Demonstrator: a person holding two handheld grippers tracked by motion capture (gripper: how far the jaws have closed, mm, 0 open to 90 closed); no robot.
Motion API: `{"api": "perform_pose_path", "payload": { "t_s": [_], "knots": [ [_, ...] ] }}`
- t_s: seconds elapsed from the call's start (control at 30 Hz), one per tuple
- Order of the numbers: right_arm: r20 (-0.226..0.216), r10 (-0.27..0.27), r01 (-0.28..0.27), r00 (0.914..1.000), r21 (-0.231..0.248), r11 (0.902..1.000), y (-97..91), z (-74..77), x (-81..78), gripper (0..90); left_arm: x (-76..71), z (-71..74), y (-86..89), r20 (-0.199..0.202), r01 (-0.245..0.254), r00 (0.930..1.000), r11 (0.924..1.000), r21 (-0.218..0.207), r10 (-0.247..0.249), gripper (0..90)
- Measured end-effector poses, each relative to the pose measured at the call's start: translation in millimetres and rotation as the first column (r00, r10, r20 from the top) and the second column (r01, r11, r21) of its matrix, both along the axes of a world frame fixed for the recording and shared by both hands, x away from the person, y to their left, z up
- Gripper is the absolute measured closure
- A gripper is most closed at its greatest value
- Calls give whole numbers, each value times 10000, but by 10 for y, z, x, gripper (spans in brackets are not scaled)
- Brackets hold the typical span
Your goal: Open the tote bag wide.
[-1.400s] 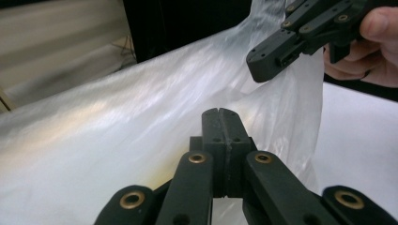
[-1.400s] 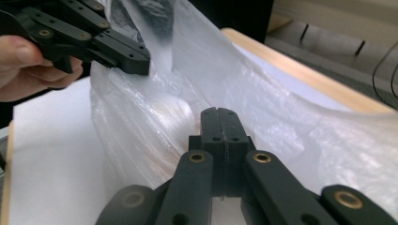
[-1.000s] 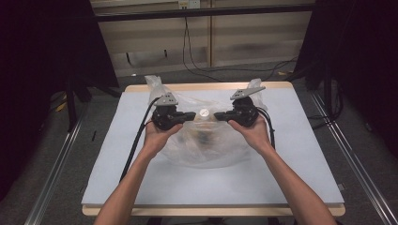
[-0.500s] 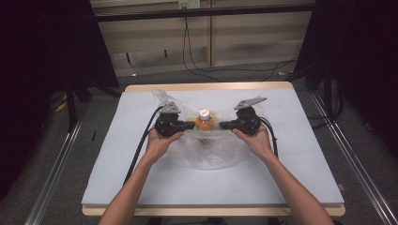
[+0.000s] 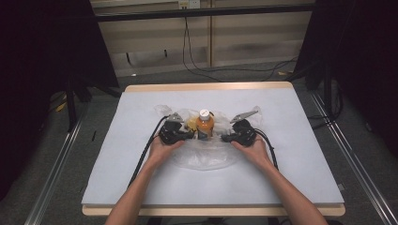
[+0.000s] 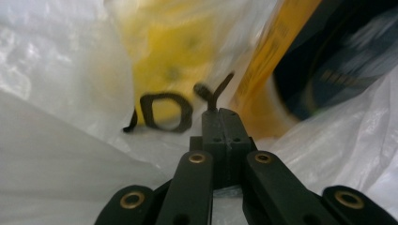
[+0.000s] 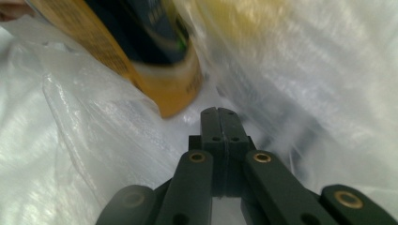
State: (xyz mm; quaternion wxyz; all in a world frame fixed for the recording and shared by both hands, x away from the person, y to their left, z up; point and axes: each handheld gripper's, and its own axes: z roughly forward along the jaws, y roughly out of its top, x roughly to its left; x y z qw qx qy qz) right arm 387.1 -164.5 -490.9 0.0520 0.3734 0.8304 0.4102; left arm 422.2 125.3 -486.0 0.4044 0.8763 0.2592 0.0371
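The clear crumpled plastic bag (image 5: 206, 157) lies mid-table, holding an upright orange bottle with white cap (image 5: 204, 124). The left gripper (image 5: 187, 136) and right gripper (image 5: 226, 138) flank the bottle, each with jaws clamped on bag film.

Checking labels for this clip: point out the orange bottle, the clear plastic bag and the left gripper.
orange bottle (image 5: 205, 125): high view, on its orange body under the white cap.
clear plastic bag (image 5: 206, 158): high view, on its near flattened part.
left gripper (image 5: 190, 135): high view, at its jaw tips.
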Motion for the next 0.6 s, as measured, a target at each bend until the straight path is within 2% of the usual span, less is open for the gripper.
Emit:
{"api": "perform_pose_path", "payload": {
  "t_s": [0.07, 0.13, 0.17, 0.23, 0.27, 0.3, 0.33, 0.4, 0.43, 0.5, 0.53, 0.6],
  "knots": [
    [-351, -112, 123, 9993, 299, 9995, -30, -13, 20, 900, -7, -30, 40, -41, -143, 9999, 9997, -197, 142, 900],
    [-359, -71, 83, 9993, 351, 9993, -42, -19, 24, 900, -16, -47, 53, -84, -188, 9998, 9990, -405, 185, 900],
    [-363, -58, 71, 9993, 348, 9994, -41, -18, 24, 900, -18, -40, 67, -102, -243, 9997, 9993, -295, 240, 900],
    [-327, 69, -78, 9994, -278, 9996, -25, 38, 25, 900, -17, -32, 83, 44, -285, 9996, 9994, -173, 286, 900],
    [-354, 39, -59, 9994, -557, 9984, -32, 61, 24, 900, -20, -3, 100, 121, -287, 9995, 9993, 232, 285, 900],
    [-437, 5, -32, 9990, -620, 9981, -61, 71, 31, 900, -11, -8, 117, 26, -326, 9995, 9994, 94, 326, 900],
    [-459, -67, 34, 9989, -721, 9974, -100, 77, 33, 900, -3, 0, 139, 22, -387, 9993, 9990, 217, 386, 900],
    [-607, -177, 143, 9980, -569, 9983, -181, 71, 30, 900, -2, 19, 179, 249, -432, 9988, 9976, 548, 419, 900],
    [-553, -231, 194, 9982, -651, 9977, -209, 72, 25, 900, -8, 30, 189, 430, -409, 9984, 9965, 730, 378, 900],
    [-559, -216, 180, 9982, -639, 9978, -278, 75, 19, 900, -13, 70, 192, 627, -161, 9980, 9907, 1349, 77, 900],
    [-596, -272, 230, 9979, -693, 9973, -300, 82, 16, 900, -17, 82, 191, 622, -153, 9980, 9886, 1496, 61, 900],
    [-619, -263, 214, 9977, -779, 9967, -338, 90, 15, 900, -25, 81, 177, 543, -279, 9983, 9904, 1356, 206, 900]
  ]
}}
